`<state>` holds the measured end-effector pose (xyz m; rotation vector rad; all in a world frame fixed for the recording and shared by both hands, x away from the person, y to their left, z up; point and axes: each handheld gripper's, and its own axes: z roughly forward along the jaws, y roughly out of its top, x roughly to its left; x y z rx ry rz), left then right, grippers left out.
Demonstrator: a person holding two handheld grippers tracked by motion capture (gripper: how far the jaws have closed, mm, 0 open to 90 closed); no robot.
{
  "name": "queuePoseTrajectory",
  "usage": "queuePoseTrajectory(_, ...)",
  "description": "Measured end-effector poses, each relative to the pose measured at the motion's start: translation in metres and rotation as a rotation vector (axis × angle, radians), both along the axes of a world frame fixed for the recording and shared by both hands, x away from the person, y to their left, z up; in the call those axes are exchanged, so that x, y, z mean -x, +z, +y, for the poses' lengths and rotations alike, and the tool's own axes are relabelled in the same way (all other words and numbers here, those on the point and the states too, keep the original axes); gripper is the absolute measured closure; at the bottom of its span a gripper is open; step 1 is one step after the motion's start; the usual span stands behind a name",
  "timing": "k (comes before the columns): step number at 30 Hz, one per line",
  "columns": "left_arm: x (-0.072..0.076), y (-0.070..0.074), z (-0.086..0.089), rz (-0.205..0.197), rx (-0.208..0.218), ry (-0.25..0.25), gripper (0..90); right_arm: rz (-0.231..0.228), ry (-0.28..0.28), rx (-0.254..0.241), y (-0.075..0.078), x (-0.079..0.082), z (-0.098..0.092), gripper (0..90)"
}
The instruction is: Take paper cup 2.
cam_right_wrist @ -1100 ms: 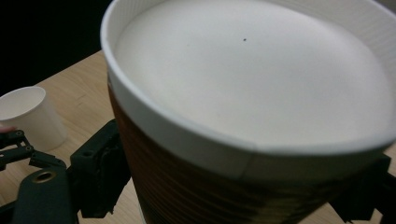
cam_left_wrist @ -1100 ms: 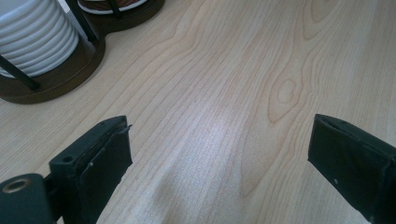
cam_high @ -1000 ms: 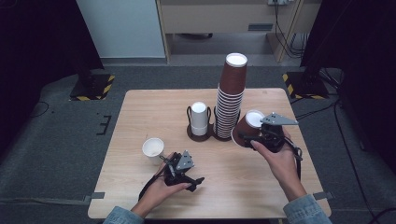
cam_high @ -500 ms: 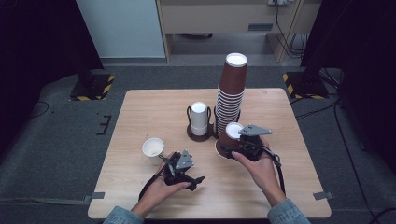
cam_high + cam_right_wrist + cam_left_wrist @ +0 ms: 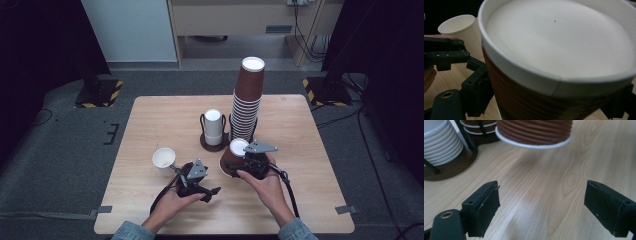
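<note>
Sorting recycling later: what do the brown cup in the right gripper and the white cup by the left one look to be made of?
Brown cup: apparently paper, matte ribbed wall, white rolled rim. White cup: likely plain matte paper with a rolled lip; any inner coating can't be judged.

Two grippers are at work: the left gripper (image 5: 176,168) and the right gripper (image 5: 239,162). One brown cup (image 5: 232,158) is upside down, and one white cup (image 5: 163,160) stands apart. One holder (image 5: 216,145) carries two stacks: a white stack (image 5: 213,126) and a tall brown stack (image 5: 246,102), its cups too many to count.
</note>
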<state>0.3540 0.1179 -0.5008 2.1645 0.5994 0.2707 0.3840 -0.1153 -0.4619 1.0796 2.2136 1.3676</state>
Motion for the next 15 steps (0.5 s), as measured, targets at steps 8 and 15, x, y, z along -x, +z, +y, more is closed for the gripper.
queuePoseTrajectory(8, -0.001, 0.002, 0.001, 0.032, 0.047, -0.007, 14.3, 0.006, 0.022, 0.0, -0.001, 0.005, 0.015, 14.8)
queuePoseTrajectory(15, -0.001, 0.002, 0.0, 0.05, 0.063, -0.015, 14.7, -0.005, 0.045, 0.015, 0.006, 0.007, 0.029, 14.8)
